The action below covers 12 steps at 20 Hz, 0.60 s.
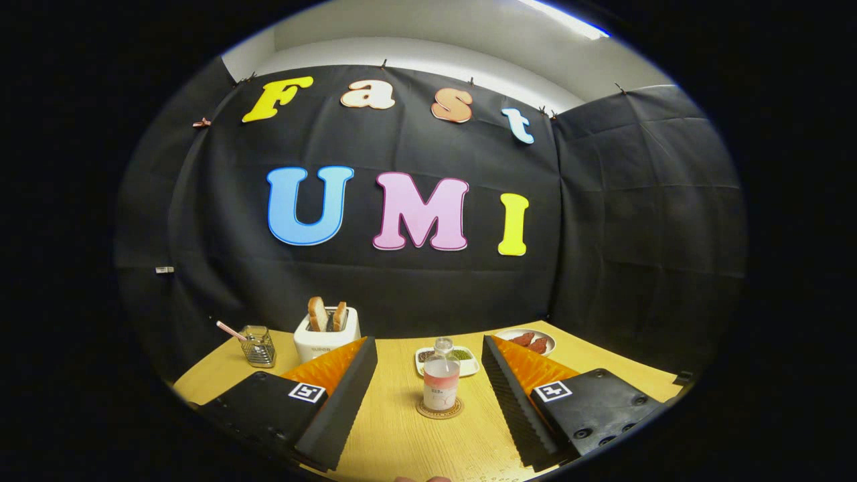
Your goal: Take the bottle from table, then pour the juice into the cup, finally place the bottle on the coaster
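While the gripper (428, 375) gapes wide, the clear bottle (441, 379) (pink juice inside) stands on its round coaster (440, 410).

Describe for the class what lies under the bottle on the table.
The bottle stands upright on a round coaster; just its rim shows, its middle is covered. The gripper is open, fingers apart.

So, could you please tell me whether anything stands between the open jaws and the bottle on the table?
Nothing visible does. The gripper is open, and the bottle stands upright on the coaster between and just beyond its fingers, with bare table ahead. The small dish sits behind the bottle.
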Available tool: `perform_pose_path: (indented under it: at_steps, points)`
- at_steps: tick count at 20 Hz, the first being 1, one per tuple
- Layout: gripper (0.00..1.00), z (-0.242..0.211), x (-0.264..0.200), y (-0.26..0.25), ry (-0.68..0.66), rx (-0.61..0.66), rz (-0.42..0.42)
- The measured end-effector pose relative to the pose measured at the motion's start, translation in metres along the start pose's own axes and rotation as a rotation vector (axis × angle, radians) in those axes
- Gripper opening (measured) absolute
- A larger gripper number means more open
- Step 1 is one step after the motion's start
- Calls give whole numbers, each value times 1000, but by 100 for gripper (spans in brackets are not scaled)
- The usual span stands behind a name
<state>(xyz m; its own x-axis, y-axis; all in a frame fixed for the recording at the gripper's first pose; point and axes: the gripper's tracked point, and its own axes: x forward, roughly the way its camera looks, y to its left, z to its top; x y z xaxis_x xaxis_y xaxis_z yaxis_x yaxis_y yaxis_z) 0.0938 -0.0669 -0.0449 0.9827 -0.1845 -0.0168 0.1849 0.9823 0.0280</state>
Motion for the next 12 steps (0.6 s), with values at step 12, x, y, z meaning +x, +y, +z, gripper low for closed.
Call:
perform_pose_path:
  at_steps: [12]
  points:
    - [96,57,-57,30,-49,41,145]
